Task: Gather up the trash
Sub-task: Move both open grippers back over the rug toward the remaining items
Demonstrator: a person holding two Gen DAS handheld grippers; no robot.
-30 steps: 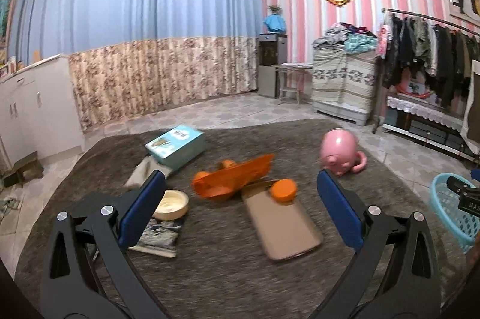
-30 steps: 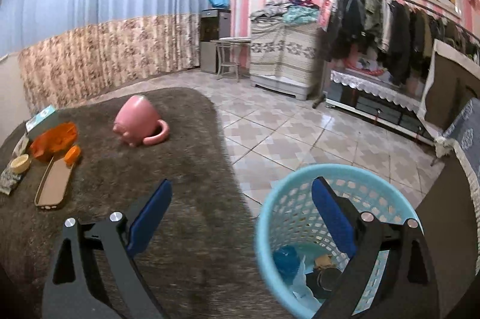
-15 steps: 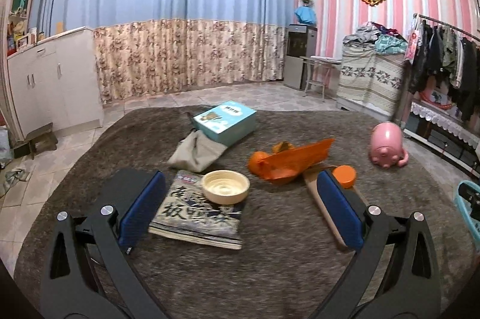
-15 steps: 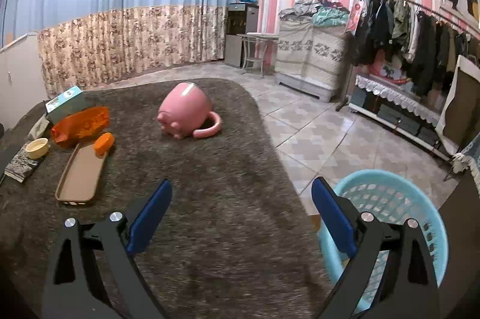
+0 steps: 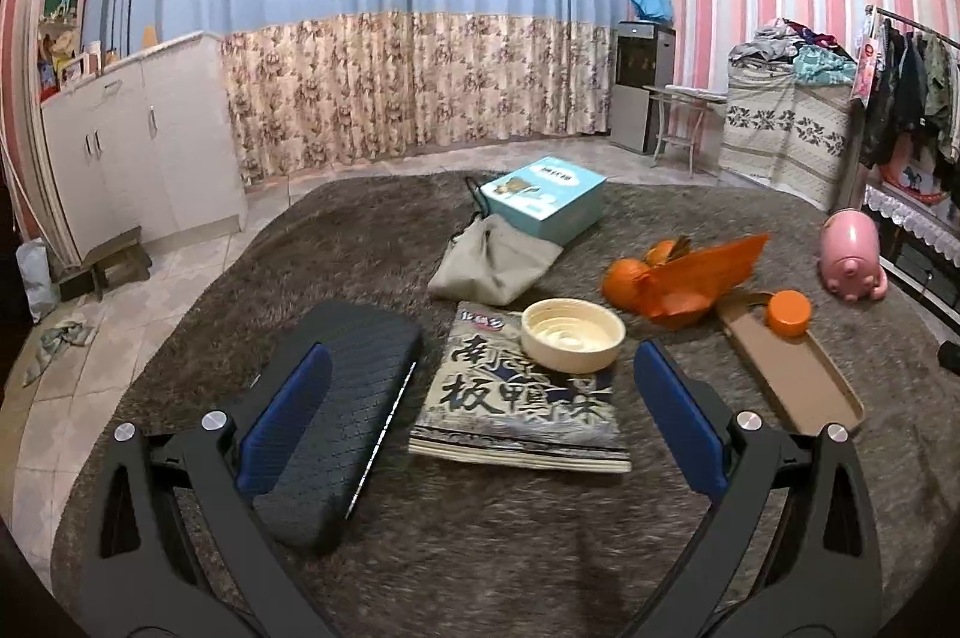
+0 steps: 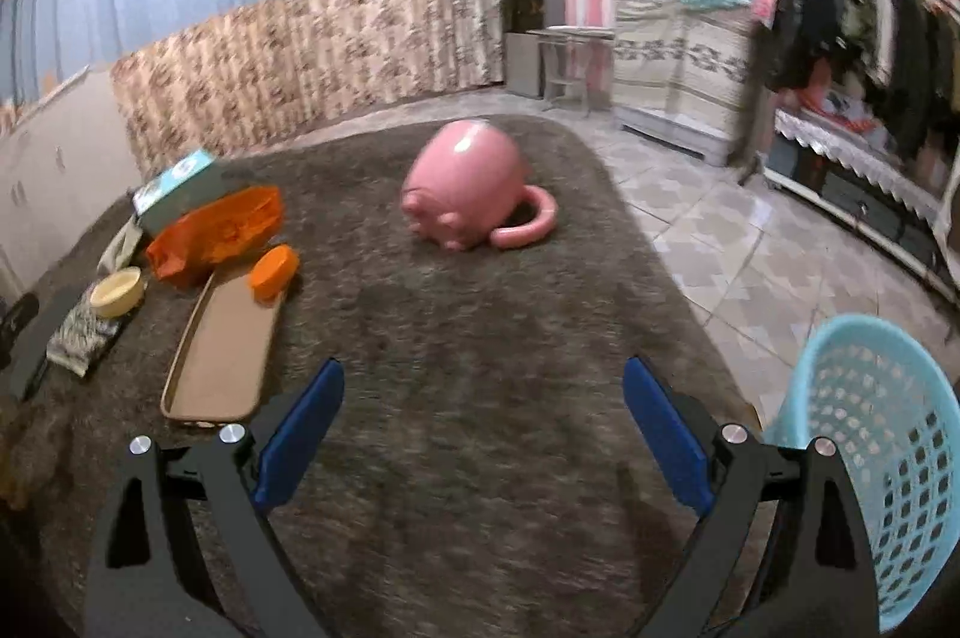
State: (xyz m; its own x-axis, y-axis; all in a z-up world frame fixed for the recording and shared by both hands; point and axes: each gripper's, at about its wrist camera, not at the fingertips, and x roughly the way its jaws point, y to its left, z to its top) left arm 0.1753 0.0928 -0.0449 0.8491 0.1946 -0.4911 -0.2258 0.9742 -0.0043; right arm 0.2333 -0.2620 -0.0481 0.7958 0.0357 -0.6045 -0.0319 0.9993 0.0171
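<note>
Trash on the shaggy brown rug [image 5: 540, 548] looks to be chiefly the crumpled orange plastic bag [image 5: 696, 278], with orange fruit at its left end, lying near the rug's middle just behind the long tan tray [image 5: 798, 380]; the open-weave light-blue plastic basket [image 6: 882, 434], standing on the tiled floor at the rug's right edge, is the likely bin. Within the last second both cameras have swung leftward. The right gripper [image 6: 480, 428], which a second ago hung over the basket with its contents in plain sight, now faces the rug's centre with the basket pushed to the frame's lower right corner; its jaws stand wide apart with nothing between them, so I judge a drop has been made and the hunt for the next piece has begun. The left gripper [image 5: 474, 398], also spread wide and empty, has turned and come nearer the rug's left half, bringing a black quilted case [image 5: 342, 416] into view that was not visible before, just beside the glossy printed magazine [image 5: 516, 398] bearing a cream round bowl [image 5: 573, 341]. As for the bag, it is thin, creased film, folded to a point at its right end, and should crush easily in the pads. A round orange lid [image 5: 789, 314] sits on the tray's far end; a pink pig-shaped mug [image 6: 468, 188] lies toward the rug's far right edge, and a teal cardboard box [image 5: 543, 194] rests near the far edge beside a grey cloth pouch [image 5: 492, 260].
</note>
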